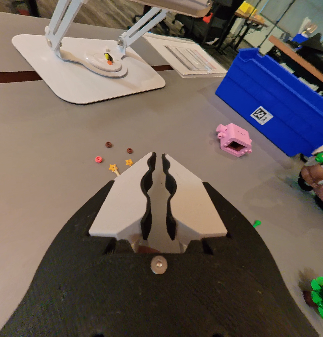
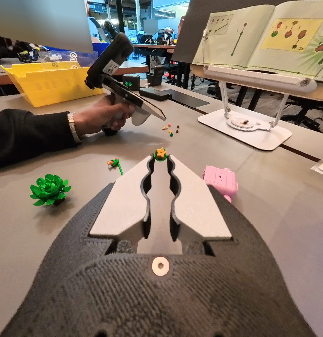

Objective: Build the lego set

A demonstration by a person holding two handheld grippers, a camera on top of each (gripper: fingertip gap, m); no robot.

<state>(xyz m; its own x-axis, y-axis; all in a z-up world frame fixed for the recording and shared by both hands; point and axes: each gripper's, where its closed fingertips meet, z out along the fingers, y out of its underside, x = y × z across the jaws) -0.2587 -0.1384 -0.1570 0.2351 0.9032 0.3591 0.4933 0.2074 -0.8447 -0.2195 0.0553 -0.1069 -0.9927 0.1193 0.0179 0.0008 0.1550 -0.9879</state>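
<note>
The right gripper [image 2: 161,156] is pinching a small green plastic flower base topped with an orange star stud [image 2: 161,154] at the very tips of its fingers, in the middle of the right wrist frame. The left gripper [image 1: 158,155] is hovering with its fingers drawn narrow and nothing between them, just above a scatter of tiny loose studs [image 1: 113,156], brown, pink and yellow-star, lying on the grey surface [image 1: 47,131] left of centre.

To do this step well, the right grip should be kept firm but shallow, since the piece is sitting only at the tips and could twist out. The left fingers would need to be opening slightly before descending on one stud, approaching straight down to avoid scattering its neighbours.

The right wrist view is showing the open instruction booklet on its white stand [image 2: 266,42] at upper right, a leafy green brick plant [image 2: 49,189] at left, and a thin green stem with a reddish bud [image 2: 116,164]; the stem is probably unfinished. The left wrist view alone is showing the blue plastic bin [image 1: 277,102] at right and the hollow underside of the pink brick pig [image 1: 234,140].
</note>
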